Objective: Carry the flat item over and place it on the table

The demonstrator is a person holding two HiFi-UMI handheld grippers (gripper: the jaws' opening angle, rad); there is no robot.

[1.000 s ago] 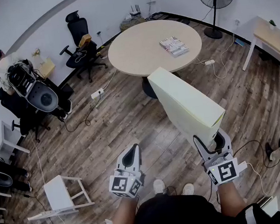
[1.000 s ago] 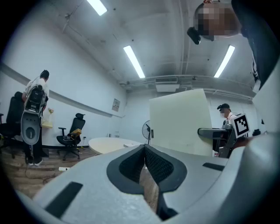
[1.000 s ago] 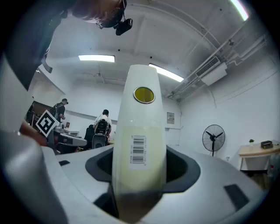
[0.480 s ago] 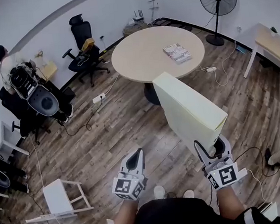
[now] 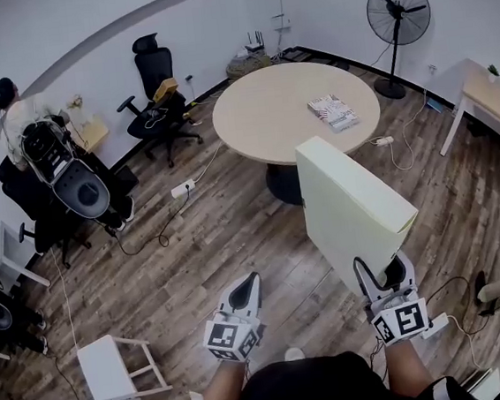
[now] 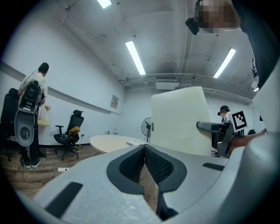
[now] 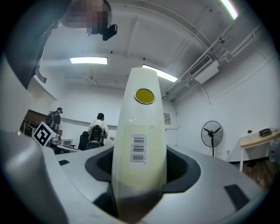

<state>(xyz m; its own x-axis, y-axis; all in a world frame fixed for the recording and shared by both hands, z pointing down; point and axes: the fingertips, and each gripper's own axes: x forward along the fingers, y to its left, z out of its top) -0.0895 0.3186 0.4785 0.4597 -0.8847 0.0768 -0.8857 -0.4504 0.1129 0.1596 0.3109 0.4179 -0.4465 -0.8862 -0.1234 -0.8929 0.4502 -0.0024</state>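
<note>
Head view is showing you holding the pale yellow flat rectangular box (image 5: 348, 206) by its lower end in your right claw (image 5: 382, 266), whose jaws are pressing on both broad faces. The box is tilting upward over the wooden plank floor (image 5: 219, 242), near the round beige tabletop (image 5: 276, 112) but not on it. Your left claw (image 5: 249, 283) is hanging beside it, jaws closed together on nothing.

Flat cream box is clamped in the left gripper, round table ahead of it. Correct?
No. The flat cream box is clamped in the right gripper, as the right gripper view shows; the left gripper is shut on nothing. The round table is ahead.
</note>
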